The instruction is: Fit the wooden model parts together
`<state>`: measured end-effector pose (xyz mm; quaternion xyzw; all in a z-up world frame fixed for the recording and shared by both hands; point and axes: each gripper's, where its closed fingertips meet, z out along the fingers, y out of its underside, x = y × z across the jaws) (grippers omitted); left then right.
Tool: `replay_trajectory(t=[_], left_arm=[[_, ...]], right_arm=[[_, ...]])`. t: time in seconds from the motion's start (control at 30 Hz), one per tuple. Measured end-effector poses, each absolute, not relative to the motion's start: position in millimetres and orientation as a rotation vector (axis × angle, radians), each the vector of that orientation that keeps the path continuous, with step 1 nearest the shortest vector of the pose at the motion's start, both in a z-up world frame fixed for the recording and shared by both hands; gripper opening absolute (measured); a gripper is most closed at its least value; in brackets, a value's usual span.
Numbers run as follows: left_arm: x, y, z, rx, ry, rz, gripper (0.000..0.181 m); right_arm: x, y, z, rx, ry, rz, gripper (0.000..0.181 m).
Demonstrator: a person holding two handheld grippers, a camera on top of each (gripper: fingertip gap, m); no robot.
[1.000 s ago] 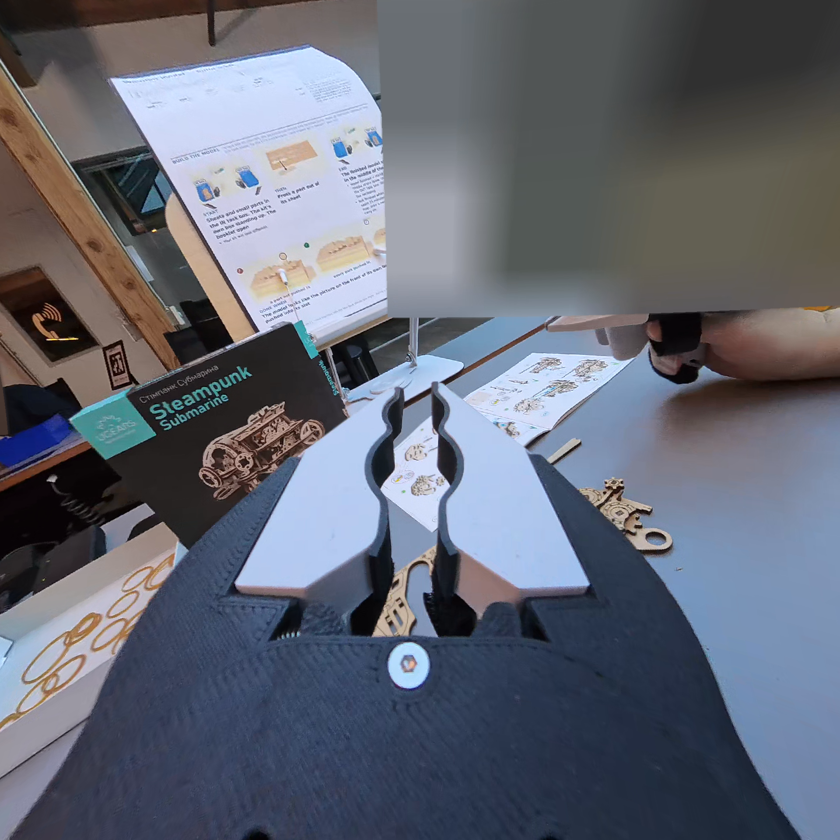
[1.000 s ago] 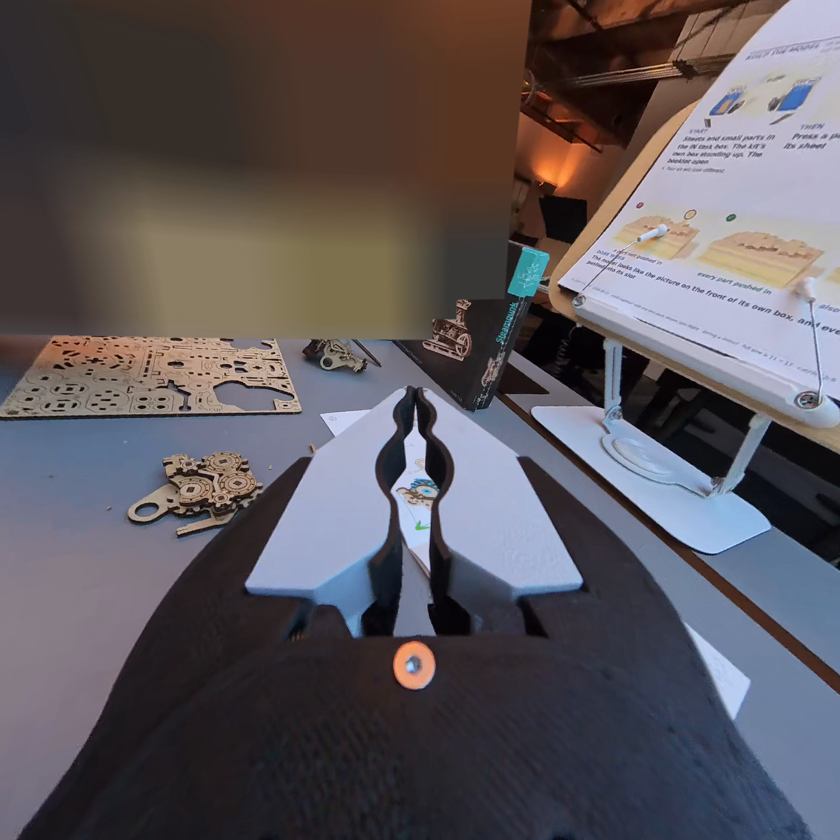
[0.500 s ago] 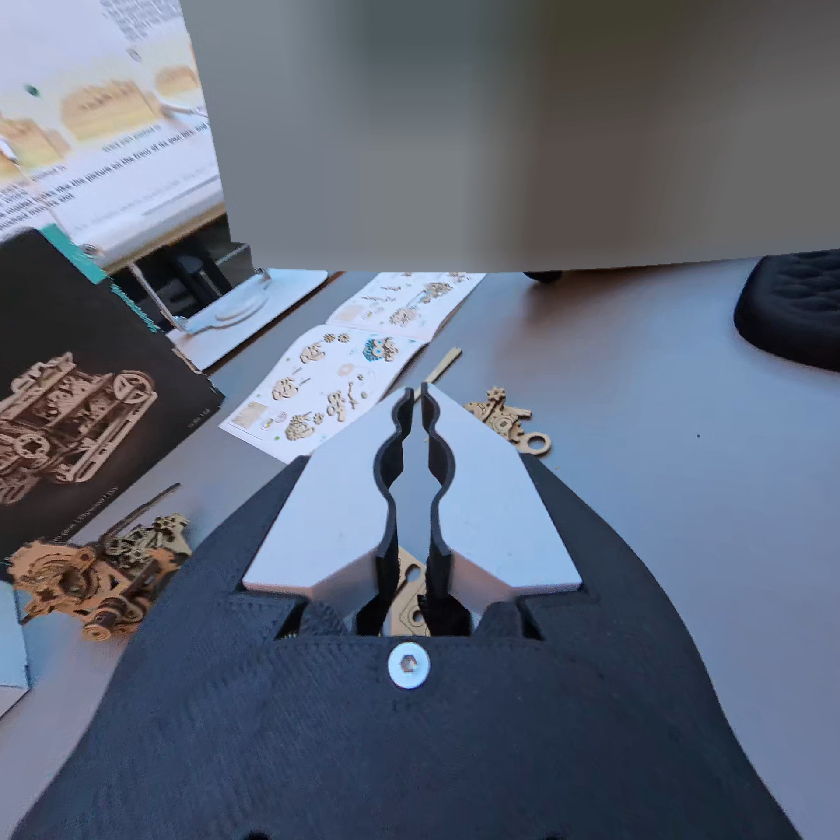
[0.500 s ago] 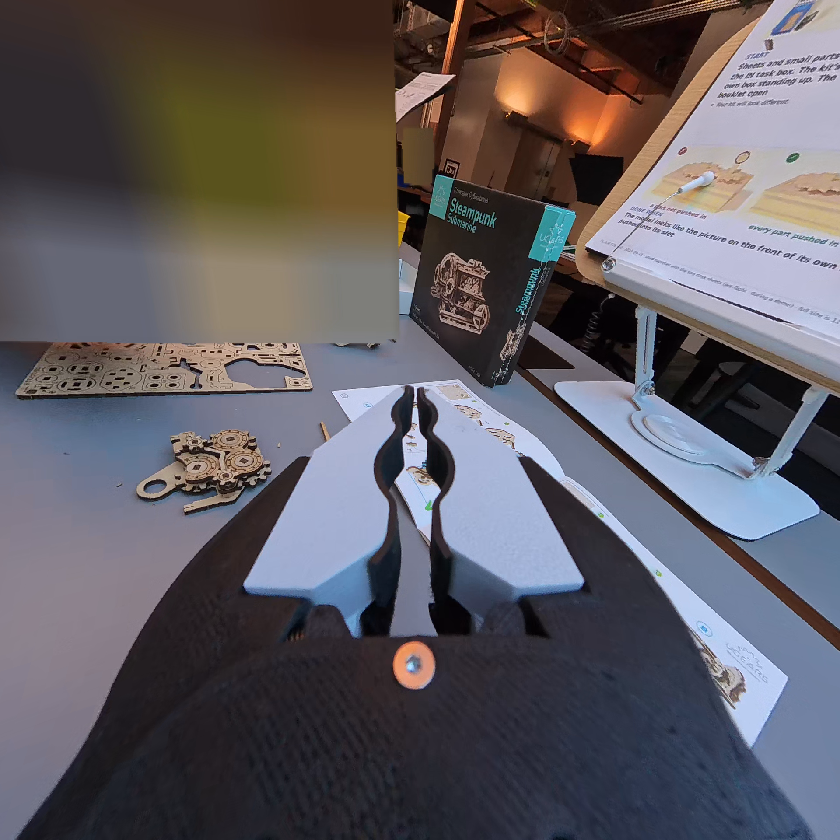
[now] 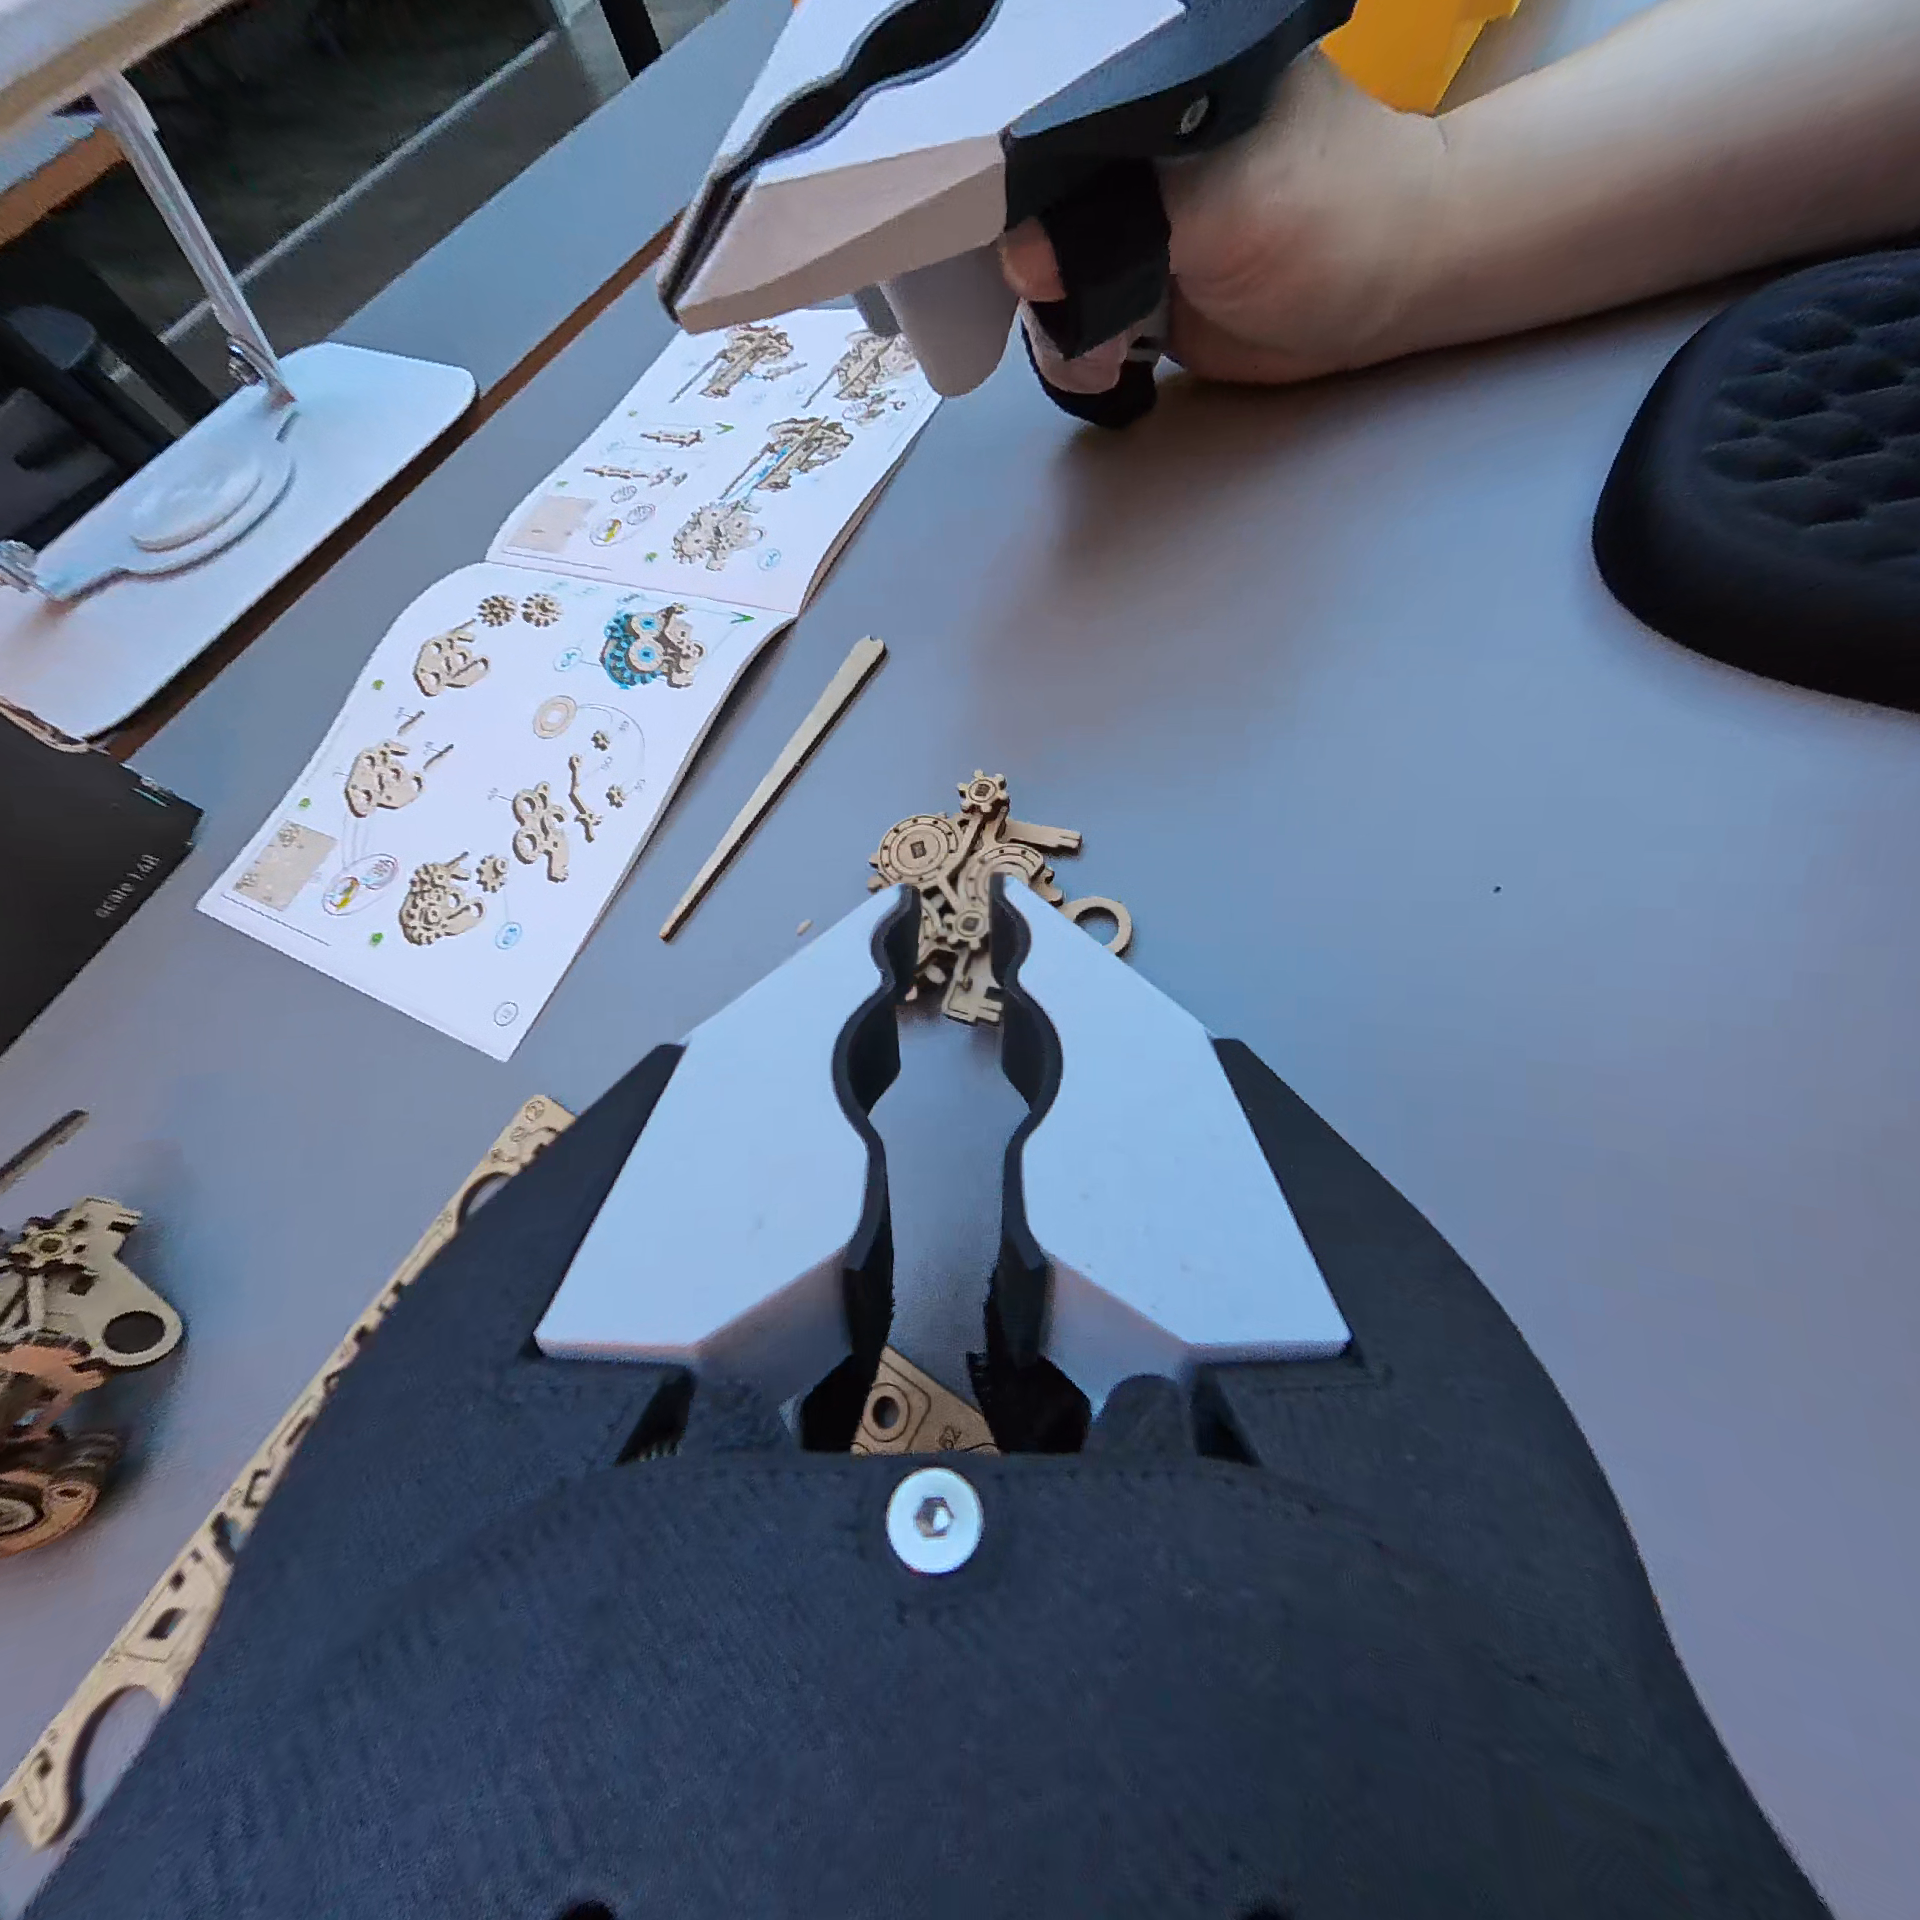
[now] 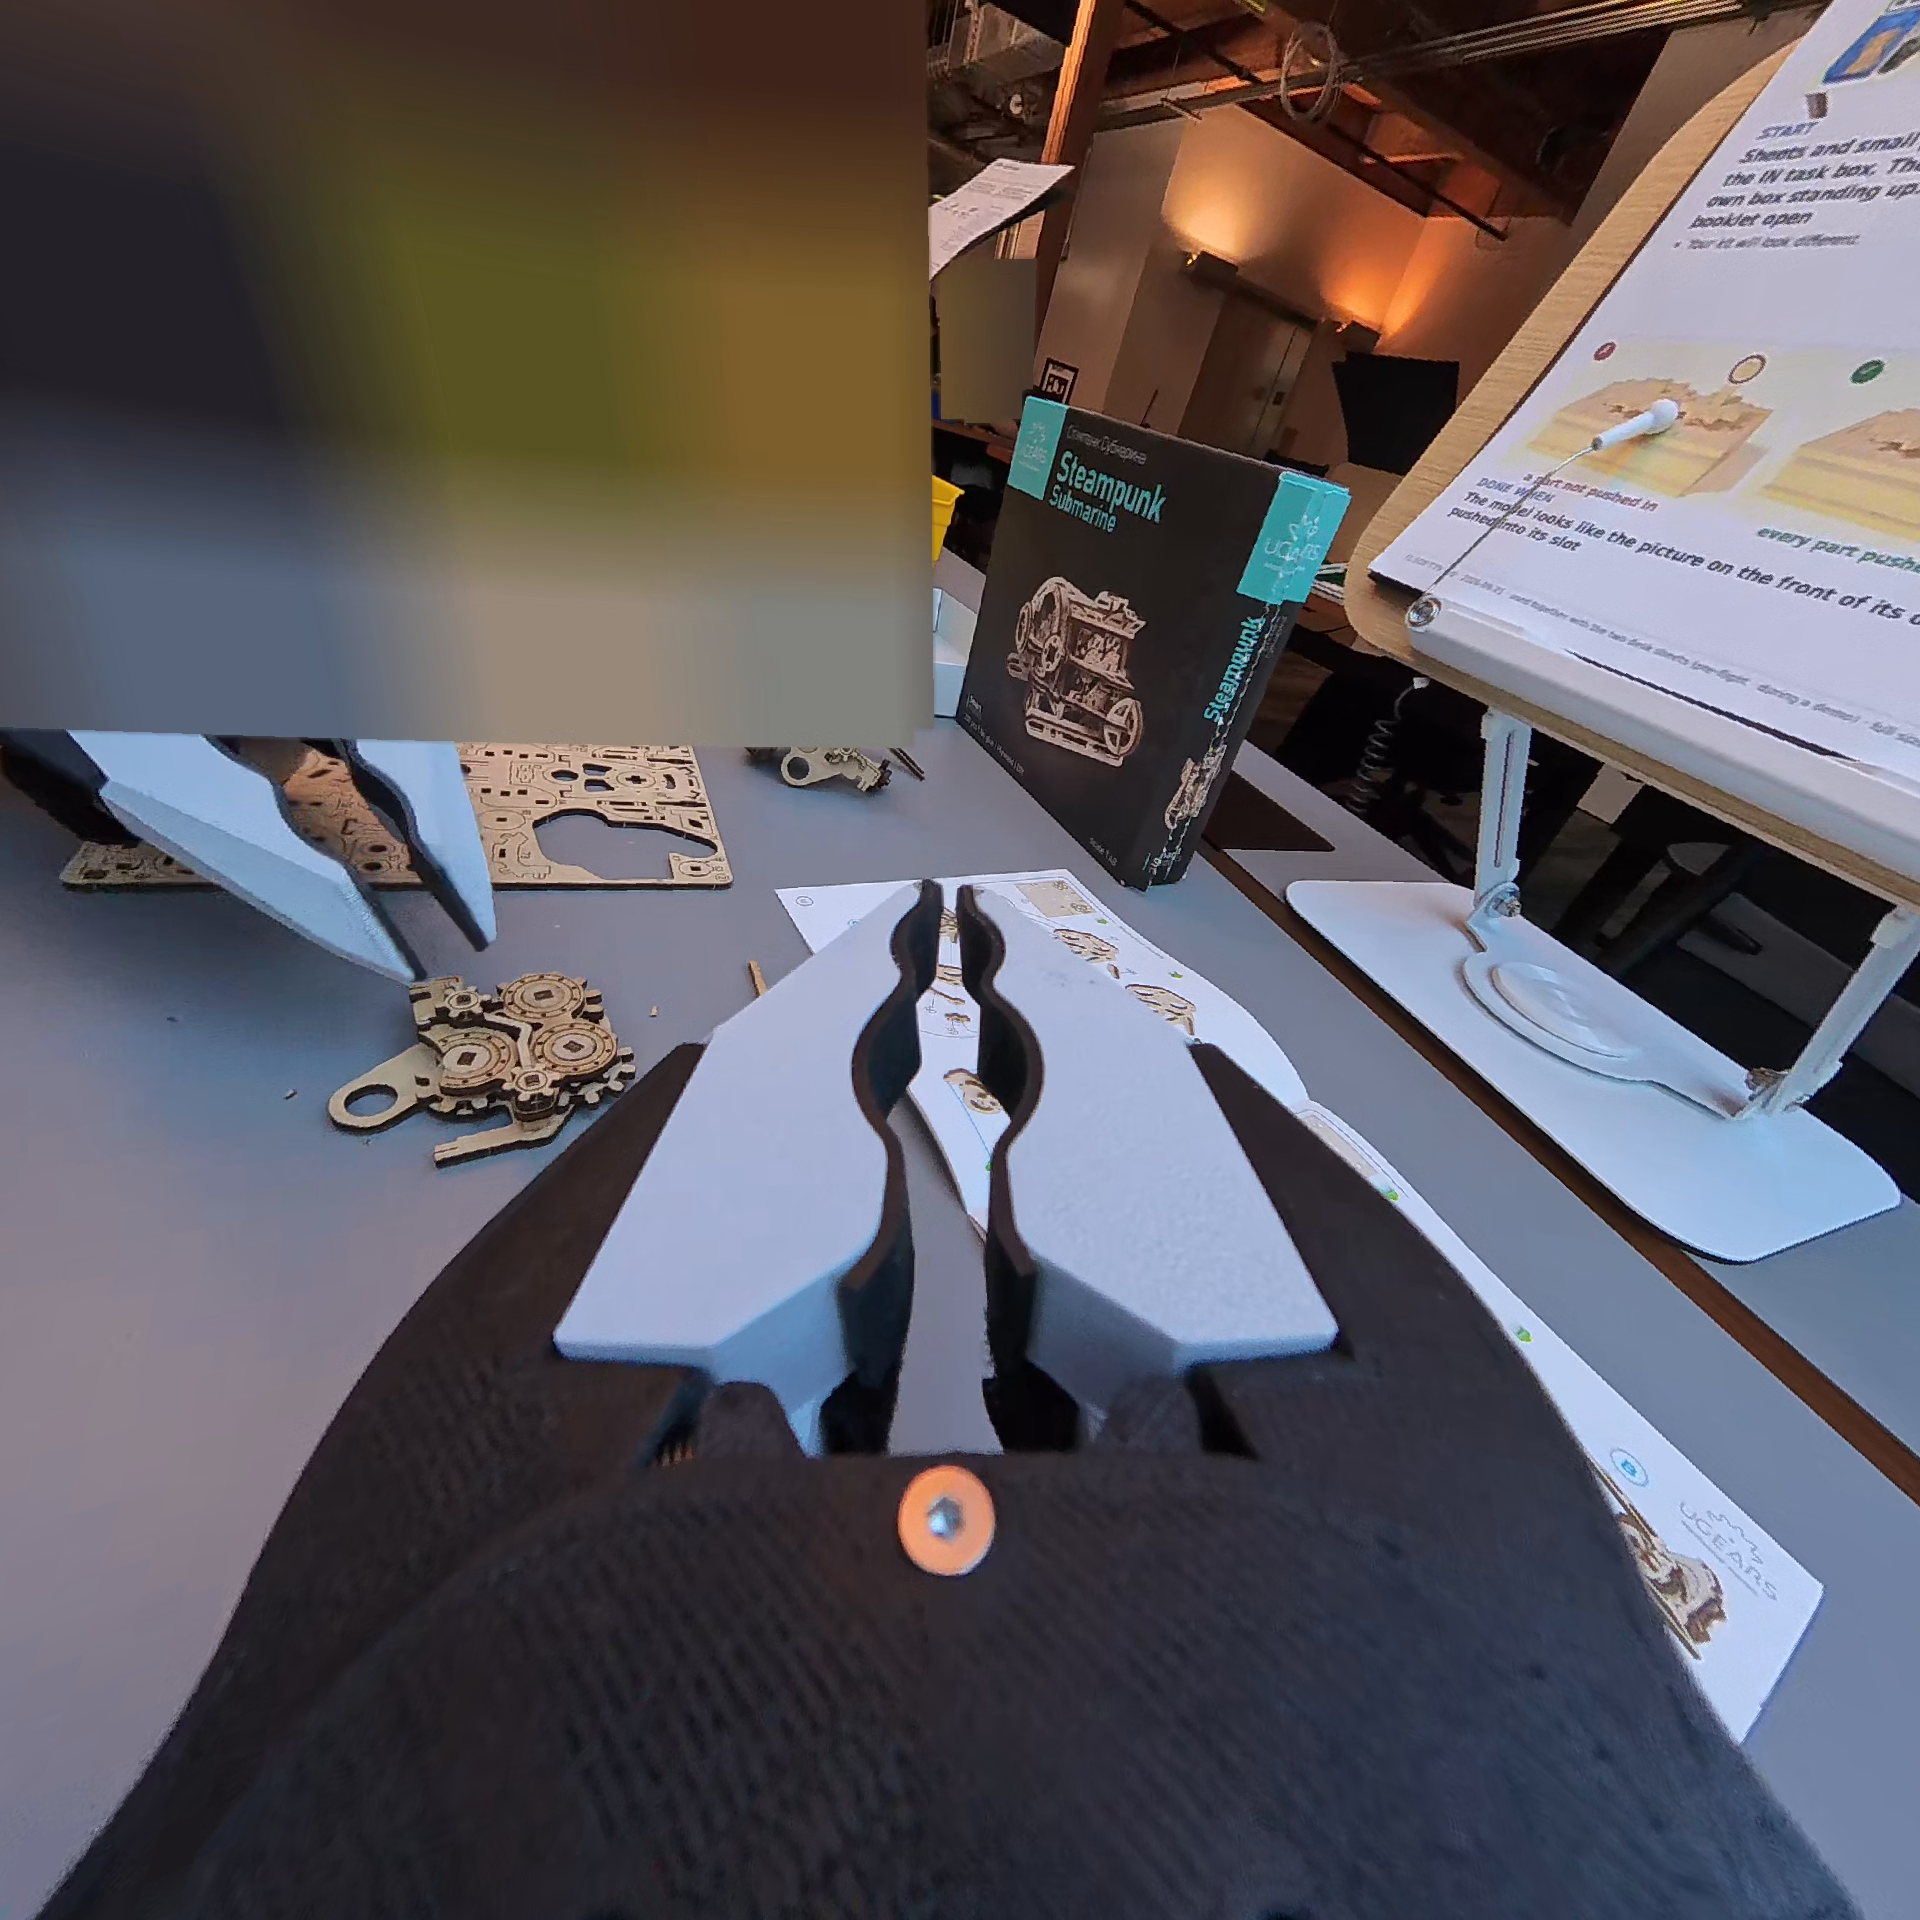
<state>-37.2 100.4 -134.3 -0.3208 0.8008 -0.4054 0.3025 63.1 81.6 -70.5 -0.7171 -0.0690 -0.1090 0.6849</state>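
A flat wooden gear assembly with a ring tab lies on the grey table. My left gripper is open and empty, its tips just above the near edge of the assembly. The right wrist view shows the assembly with the left gripper tilted down over its far left corner. My right gripper is shut and empty above the open instruction booklet. It also shows in the left wrist view, held in a hand above the booklet.
A thin wooden stick lies by the booklet. A cut parts sheet lies behind the assembly and runs under my left gripper. A part-built model sits at left. A kit box, paper stand and black pad border the area. Across from one pair of fingers to the other is roughly 12 centimeters.
My left gripper has swung down and right onto the gear assembly and opened wider. My right gripper has turned left, and the left gripper has come into its view.
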Motion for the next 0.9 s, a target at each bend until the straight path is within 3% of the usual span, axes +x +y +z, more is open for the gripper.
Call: replay_trajectory(t=[0.9], left_arm=[[-35, 99, -147, -0.869, 2.191, -1.027, 0.003]], right_arm=[[49, 90, -85, -1.678, -0.286, -0.344, 0.002]])
